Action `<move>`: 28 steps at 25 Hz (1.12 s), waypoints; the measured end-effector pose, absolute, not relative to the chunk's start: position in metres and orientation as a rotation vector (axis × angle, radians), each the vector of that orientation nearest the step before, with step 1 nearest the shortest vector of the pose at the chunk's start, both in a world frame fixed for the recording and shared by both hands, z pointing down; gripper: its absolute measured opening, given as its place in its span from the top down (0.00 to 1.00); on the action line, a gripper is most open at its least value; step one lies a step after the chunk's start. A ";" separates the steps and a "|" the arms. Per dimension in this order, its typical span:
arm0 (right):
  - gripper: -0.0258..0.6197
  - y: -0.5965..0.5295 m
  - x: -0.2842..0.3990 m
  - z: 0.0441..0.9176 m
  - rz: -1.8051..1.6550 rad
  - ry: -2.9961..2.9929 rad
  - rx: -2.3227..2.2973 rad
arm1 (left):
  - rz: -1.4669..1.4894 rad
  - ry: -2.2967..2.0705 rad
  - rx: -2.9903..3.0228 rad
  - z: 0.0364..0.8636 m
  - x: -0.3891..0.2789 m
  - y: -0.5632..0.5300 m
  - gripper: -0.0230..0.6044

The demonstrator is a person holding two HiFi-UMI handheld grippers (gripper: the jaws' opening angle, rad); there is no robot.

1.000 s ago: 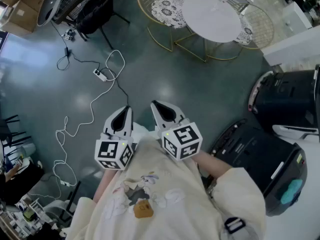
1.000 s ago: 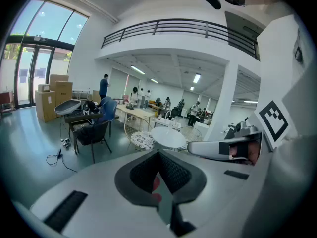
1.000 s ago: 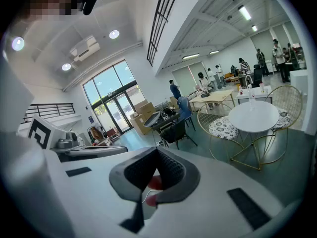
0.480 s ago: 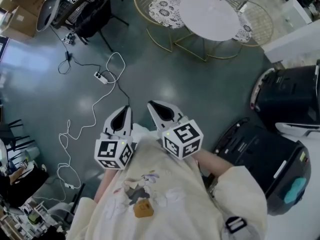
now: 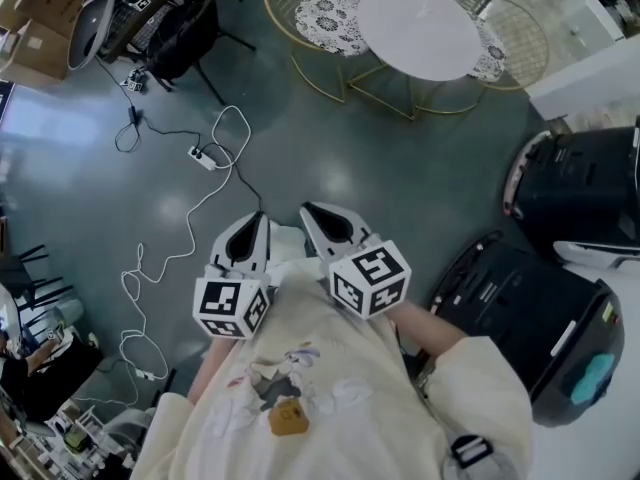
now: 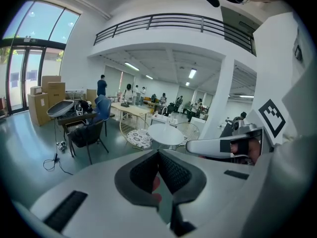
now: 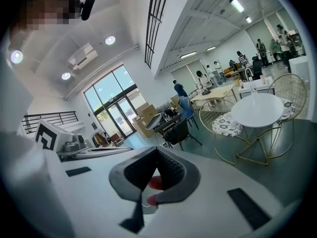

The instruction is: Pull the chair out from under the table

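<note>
1. Right now your left gripper [image 5: 256,220] is clenched. In the left gripper view its two black pads meet at the tip with nothing between them.
2. Your right gripper [image 5: 309,209] is clenched and empty too, as the right gripper view shows.
3. In the head view you see both grippers only from above, side by side in front of your cream sweatshirt [image 5: 320,388]. The sweatshirt covers most of your arms, and the seam between the jaws is hard to read from there.
4. The chair [image 5: 333,12], gold wire with a patterned cushion, stands at the round white table [image 5: 420,30], well apart from both grippers. One edge of its cushion is tucked beneath the tabletop.
5. A second wire chair [image 5: 518,53] sits on the table's other side. The tabletop hides most of its seat, so you see only the wire back and a sliver of cushion.
6. A white cable [image 5: 190,208] trails over the floor to your left, and its lower end is lost in clutter at the frame's corner.
7. The black machines [image 5: 575,203] on your right are cut off by the picture's edge.
</note>
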State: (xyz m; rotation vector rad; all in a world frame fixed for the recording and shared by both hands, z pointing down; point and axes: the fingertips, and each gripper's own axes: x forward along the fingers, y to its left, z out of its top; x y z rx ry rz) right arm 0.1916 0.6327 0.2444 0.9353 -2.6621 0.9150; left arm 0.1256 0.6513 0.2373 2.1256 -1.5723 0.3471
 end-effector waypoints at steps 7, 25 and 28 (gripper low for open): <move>0.95 0.601 0.162 0.263 0.957 -2.559 0.984 | 0.308 -1.491 2.091 0.255 0.091 0.615 0.95; 0.95 0.481 -0.044 0.239 0.856 -2.525 1.007 | 0.166 -1.442 2.169 0.226 -0.103 0.482 0.95; 0.95 0.473 -0.059 0.241 0.849 -2.518 1.002 | 0.162 -1.427 2.159 0.232 -0.116 0.475 0.95</move>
